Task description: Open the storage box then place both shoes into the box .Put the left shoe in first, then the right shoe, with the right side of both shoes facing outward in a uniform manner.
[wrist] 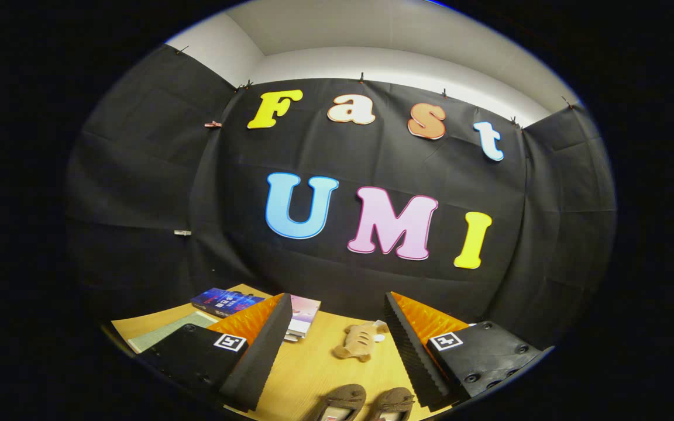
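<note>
Hovering gripper (pixel 337 351), jaws wide, nothing held. Two brown shoes (pixel 366 403) side by side at 6 o'clock between fingers, long axes toward 12.

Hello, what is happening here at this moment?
A hand-held gripper hovers over a wooden table, its fingers wide open and holding nothing. Between the fingers, near the table's front edge, a pair of brown shoes lies untouched. Beyond them lies a small plush toy, and some books rest further back.
</note>
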The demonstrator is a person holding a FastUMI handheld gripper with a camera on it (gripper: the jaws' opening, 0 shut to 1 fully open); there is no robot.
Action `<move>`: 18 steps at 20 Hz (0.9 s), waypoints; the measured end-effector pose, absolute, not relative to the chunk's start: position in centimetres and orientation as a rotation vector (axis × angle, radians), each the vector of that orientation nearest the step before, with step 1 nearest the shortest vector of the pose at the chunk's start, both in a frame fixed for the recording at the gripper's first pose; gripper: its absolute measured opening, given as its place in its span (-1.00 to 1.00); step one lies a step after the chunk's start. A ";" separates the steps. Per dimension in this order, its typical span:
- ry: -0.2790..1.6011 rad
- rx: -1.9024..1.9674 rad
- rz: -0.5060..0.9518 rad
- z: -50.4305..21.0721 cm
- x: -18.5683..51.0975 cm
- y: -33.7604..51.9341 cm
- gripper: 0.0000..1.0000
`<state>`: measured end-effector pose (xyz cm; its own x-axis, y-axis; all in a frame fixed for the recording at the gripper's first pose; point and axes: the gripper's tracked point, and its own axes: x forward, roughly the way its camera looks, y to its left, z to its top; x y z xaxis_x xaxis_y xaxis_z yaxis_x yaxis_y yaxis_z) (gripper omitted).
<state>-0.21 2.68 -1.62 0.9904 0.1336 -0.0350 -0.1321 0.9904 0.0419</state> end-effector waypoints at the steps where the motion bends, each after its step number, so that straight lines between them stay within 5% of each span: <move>1: 0.058 0.061 0.168 -2.1 0.0 3.1 0.95; 9: 0.322 0.375 0.585 -8.4 -0.5 8.5 0.96; 18: 0.684 0.896 0.699 -18.0 0.1 9.3 0.95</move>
